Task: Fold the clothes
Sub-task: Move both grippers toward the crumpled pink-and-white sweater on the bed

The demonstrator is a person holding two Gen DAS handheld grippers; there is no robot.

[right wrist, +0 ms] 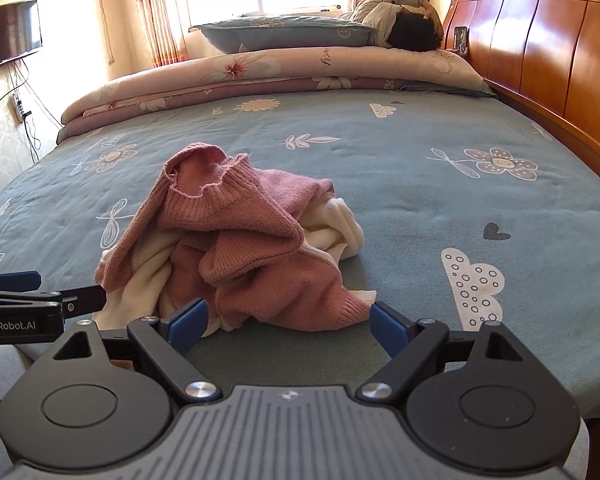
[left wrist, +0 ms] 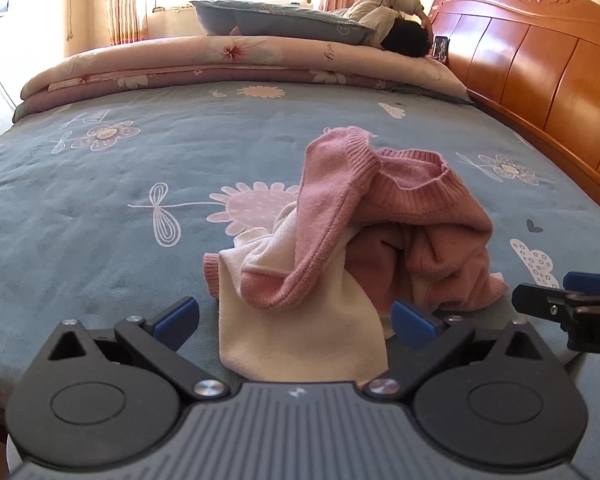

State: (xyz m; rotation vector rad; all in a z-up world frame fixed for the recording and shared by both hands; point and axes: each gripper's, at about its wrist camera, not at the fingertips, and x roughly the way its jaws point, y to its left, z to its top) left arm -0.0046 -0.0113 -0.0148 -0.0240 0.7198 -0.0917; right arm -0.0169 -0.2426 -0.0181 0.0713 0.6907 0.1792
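Your left gripper [left wrist: 296, 322] hovers low over the near edge of the bed [left wrist: 100, 208], its blue fingers [left wrist: 178, 318] spread wide and released, with a cream flap of the sweater [left wrist: 340, 232] lying between them but not pinched. The sweater, pink knit with cream panels, sits crumpled in a heap on the blue flowered sheet, just ahead of both grippers. Your right gripper [right wrist: 288, 322] is likewise released, fingers [right wrist: 188, 320] wide, a pink corner of the heap lying loose between them.

The knit looks soft, light and floppy. It should sag and stretch when lifted, not slip. I judge the ribbed collar, the shoulders or the hem to be the firmest places to take hold, since loose folds would only drag the pile.

The left view shows a pink sleeve draped over the heap's left side and the cream flap at the near edge. The right view shows the ribbed collar standing open on top, a cream bundle on the far right side, and the left gripper side-on beside the heap. A person lies on the quilt [right wrist: 260, 76] at the far end of the bed.
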